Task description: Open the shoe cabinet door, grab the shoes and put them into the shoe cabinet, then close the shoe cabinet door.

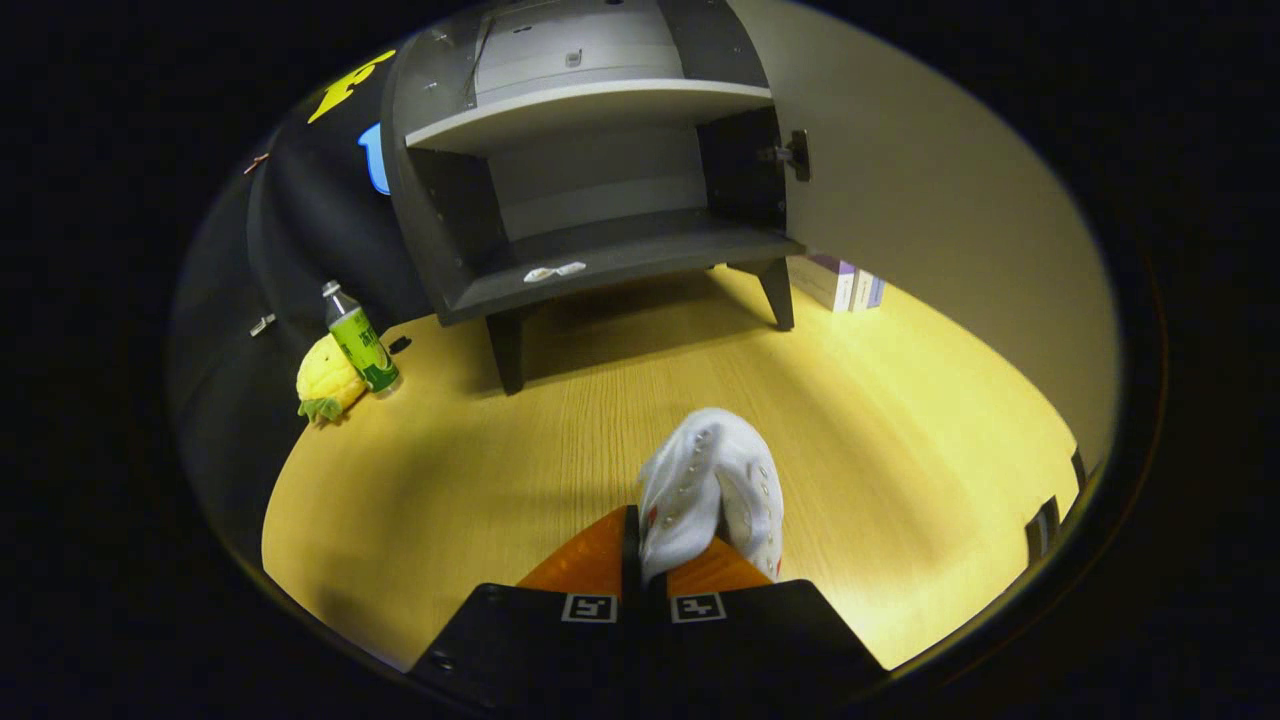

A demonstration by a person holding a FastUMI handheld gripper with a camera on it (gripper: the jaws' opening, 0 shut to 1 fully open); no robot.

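Gripper [645,575] level above table [450,480], jaws clenched on white shoe [710,490], facing open cabinet [600,250].

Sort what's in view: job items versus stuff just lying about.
Job: white shoes, pinched in the gripper, jaws closed on them; shoe cabinet; its open door.
Lying about: green bottle; pineapple toy; boxes behind the cabinet leg.

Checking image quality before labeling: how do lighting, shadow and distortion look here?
Gripper view: the wooden floor is brightly lit; the open shoe cabinet casts a dark shadow beneath itself; fisheye bends its shelves and door; the white shoe in the gripper, jaws shut on it, stays sharp.
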